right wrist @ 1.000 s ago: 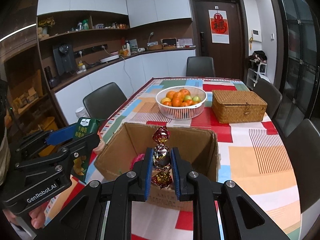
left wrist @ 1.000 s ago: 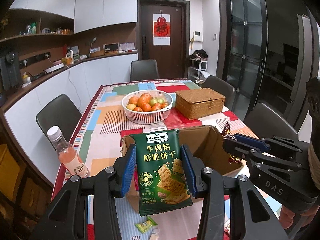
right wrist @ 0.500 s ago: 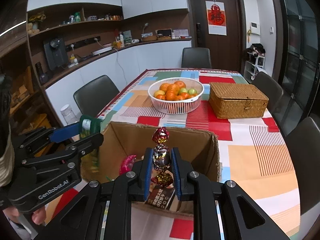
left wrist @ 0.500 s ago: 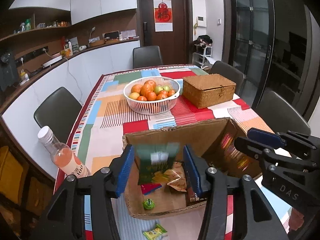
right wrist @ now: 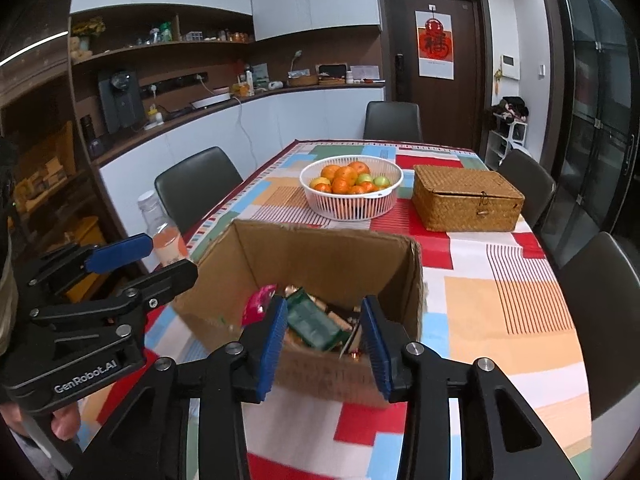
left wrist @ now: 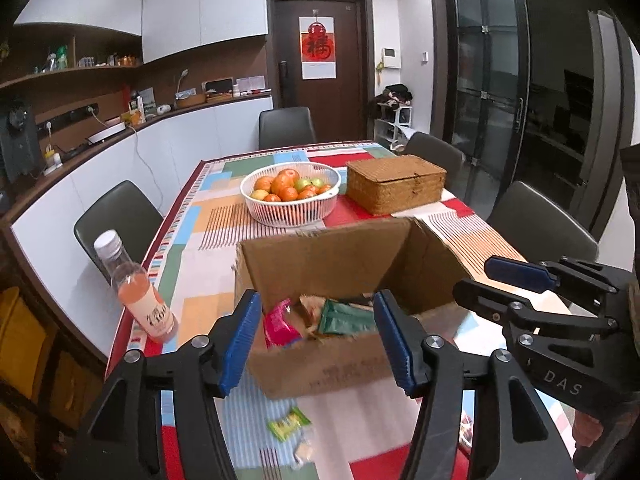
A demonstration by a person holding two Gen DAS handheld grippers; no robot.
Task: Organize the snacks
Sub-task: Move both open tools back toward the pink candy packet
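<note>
Ahead of me, a patchwork tablecloth [left wrist: 208,240] in red, orange, blue and green covers the table. At the middle, a white basket [left wrist: 291,208] of oranges and green fruit; just right of it, a lidded wicker box [left wrist: 396,188]. Near the left edge, a bottle of pink drink [left wrist: 138,292] with a white cap stands upright. Dark chairs [right wrist: 198,184] ring the table, and a brown door [right wrist: 434,60] with a red poster closes the far wall.

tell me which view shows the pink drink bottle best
The left wrist view. There the pink drink bottle stands in full by the table's edge, white cap to label, unobstructed. In the right wrist view the same bottle is partly hidden behind the left gripper, with only its cap and upper body showing.
</note>
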